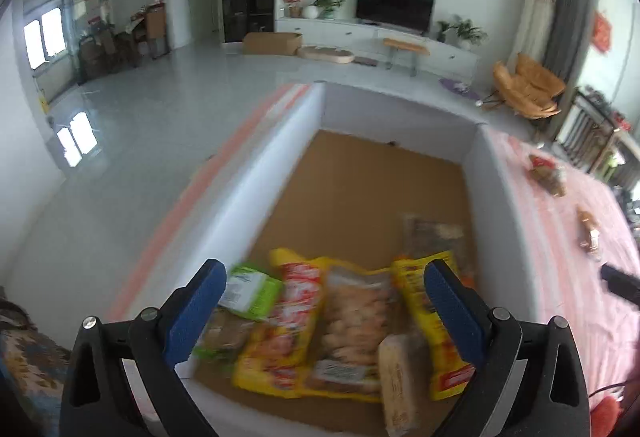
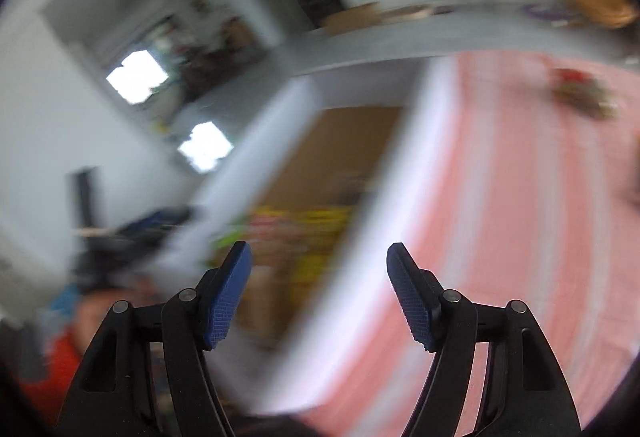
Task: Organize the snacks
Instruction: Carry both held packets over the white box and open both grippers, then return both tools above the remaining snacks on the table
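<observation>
Hovering tongs (image 1: pixel 324 301), seemingly above snacks (image 1: pixel 352 321)

Both views are lit by soft daylight from windows (image 1: pixel 42 37) at the left — blown out to white and mirrored as glare on the floor (image 1: pixel 76 139). Straight lines are bent by fisheye distortion, and the corners are vignetted black. The snacks (image 1: pixel 340 317) are slightly smeared in the left view; the right view is heavily motion-blurred — only the claw (image 2: pixel 319 291) is sharp.
</observation>
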`<state>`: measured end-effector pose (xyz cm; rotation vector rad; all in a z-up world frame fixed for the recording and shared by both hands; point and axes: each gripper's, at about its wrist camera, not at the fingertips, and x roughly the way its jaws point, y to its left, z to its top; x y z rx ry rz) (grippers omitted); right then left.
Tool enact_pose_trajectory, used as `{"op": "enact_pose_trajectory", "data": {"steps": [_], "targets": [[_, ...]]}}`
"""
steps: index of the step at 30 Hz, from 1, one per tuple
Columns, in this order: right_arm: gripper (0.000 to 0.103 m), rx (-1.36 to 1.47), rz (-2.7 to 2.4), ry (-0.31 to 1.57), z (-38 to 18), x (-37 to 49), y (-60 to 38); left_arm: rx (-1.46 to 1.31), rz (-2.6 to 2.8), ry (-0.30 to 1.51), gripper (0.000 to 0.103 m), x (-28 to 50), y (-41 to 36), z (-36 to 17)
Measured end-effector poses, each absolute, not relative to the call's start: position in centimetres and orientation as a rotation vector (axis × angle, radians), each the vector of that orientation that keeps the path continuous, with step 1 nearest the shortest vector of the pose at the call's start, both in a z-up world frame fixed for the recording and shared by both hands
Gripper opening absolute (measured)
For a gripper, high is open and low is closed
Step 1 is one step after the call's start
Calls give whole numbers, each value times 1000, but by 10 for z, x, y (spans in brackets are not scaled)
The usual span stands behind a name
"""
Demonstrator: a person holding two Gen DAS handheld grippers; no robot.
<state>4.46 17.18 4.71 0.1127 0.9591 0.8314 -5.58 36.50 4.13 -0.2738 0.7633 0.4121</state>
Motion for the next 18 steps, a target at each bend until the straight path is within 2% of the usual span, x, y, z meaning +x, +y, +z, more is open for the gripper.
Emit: {"op": "enact_pose_trajectory", "data": {"steps": [6, 10, 14, 18], "targets": [[73, -158, 268, 914, -33, 75, 54, -258, 104, 718, 99, -12, 269, 55], [73, -135, 37, 965, -79, 80, -32, -224, -128, 754, 99, 12, 183, 55], [73, -76, -75, 940, -87, 79, -77, -188, -294, 841, 99, 42, 103, 24], [74, 19, -103, 941, -88, 74, -90, -103, -277, 887, 99, 74, 62, -16]]}}
